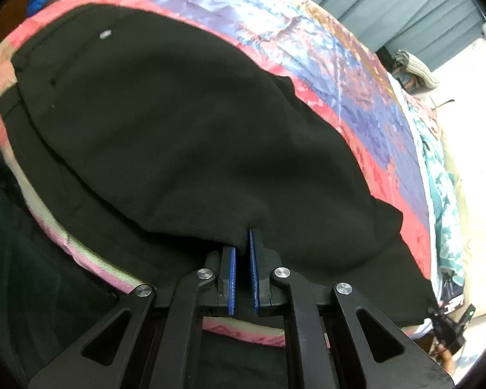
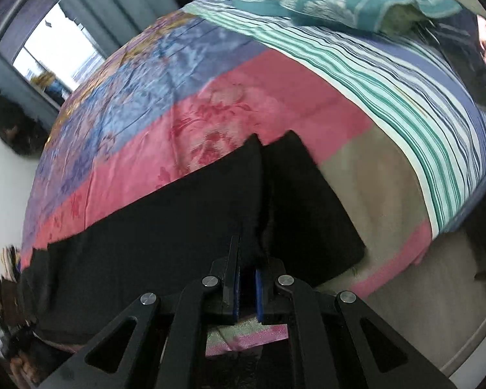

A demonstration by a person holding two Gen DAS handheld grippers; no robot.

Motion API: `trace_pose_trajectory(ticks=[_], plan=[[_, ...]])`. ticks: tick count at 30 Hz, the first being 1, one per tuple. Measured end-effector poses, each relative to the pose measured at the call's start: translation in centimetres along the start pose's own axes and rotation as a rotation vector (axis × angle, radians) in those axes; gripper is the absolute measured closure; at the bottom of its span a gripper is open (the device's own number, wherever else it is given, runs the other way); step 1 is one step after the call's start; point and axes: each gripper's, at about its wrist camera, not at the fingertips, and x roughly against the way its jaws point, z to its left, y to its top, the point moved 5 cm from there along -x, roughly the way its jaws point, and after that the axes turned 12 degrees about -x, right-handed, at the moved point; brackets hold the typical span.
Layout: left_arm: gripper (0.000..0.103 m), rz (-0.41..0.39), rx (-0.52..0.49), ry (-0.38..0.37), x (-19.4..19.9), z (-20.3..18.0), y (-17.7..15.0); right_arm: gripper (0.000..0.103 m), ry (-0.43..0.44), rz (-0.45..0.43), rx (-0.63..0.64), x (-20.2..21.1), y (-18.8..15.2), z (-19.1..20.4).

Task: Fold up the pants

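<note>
Black pants [image 1: 178,136] lie on bed quilt [image 1: 356,74]. Left gripper [image 1: 243,243] and right gripper [image 2: 248,256] each pinch a pants edge, nearly closed. Lift both evenly, w/ cloth taut, for a straight fold.

Daylight from window [image 2: 53,52]; overexposed glare, fisheye bulge, blurred edges.

Left claw [image 1: 243,243] and right claw [image 2: 248,256], black angular linkage arms, round silver screws, blue ribbed pads [image 1: 232,285].
</note>
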Motion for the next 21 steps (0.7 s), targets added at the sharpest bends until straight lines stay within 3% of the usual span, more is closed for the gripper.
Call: trace_pose_trajectory(ticks=[4, 9, 21], plan=[[0.097, -0.047, -0.039, 0.03, 1.0, -0.5, -0.2, 0.096, -0.003, -0.027, 0.028, 1.0, 0.6, 0.3], [0.097, 0.009, -0.152, 0.059, 0.2, -2.7, -2.1, 0.096, -0.13, -0.003, 0.059, -0.1, 0.7, -1.2], [0.097, 0.056, -0.131, 0.056, 0.1, -1.5, -2.9, 0.096, -0.178, 0.031, 0.034, -0.9, 0.5, -3.0]])
